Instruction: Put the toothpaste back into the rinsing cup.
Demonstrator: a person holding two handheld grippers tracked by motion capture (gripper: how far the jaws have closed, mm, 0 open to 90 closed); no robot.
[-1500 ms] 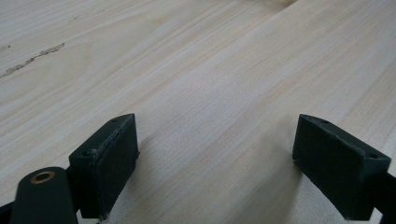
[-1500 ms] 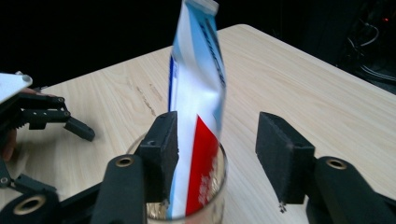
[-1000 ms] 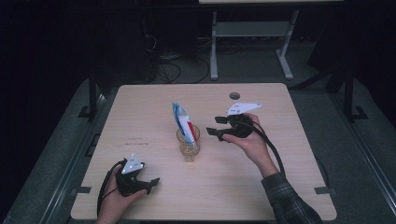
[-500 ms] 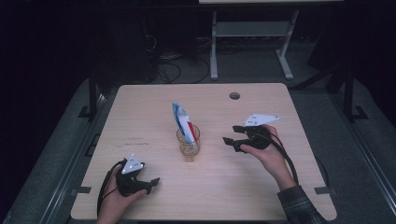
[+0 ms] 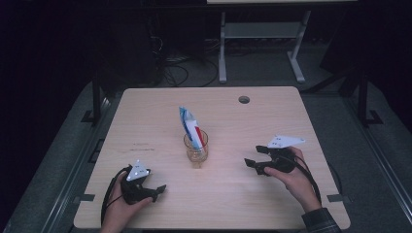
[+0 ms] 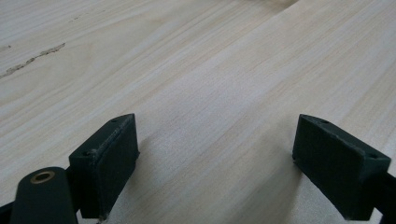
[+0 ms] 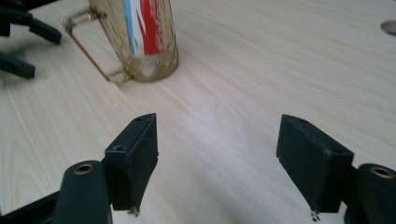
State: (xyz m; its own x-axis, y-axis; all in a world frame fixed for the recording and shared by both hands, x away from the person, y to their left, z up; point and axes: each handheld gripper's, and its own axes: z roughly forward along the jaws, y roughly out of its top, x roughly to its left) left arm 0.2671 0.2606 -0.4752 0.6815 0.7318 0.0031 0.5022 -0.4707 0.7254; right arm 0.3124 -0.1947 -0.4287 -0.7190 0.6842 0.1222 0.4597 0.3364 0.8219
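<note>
Presently I see the pale wood-grain rectangular worktop (image 5: 160,121) with a small round grommet hole (image 5: 244,99) near its far edge. My right hand-held gripper (image 5: 256,163), black with a grey three-cornered plate on top, sits at the right of the worktop, well apart from the mug; its jaws stand wide with nothing between them. My left hand-held gripper (image 5: 158,190), also black with a grey plate, rests near the front left edge, jaws likewise wide over bare wood. At the worktop's middle stands a clear amber-tinted glass mug (image 5: 196,148), upright. A white, blue and red toothpaste tube (image 5: 189,127) stands inside it, leaning toward the far left. The right gripper view shows the mug's handle (image 7: 88,46).
</note>
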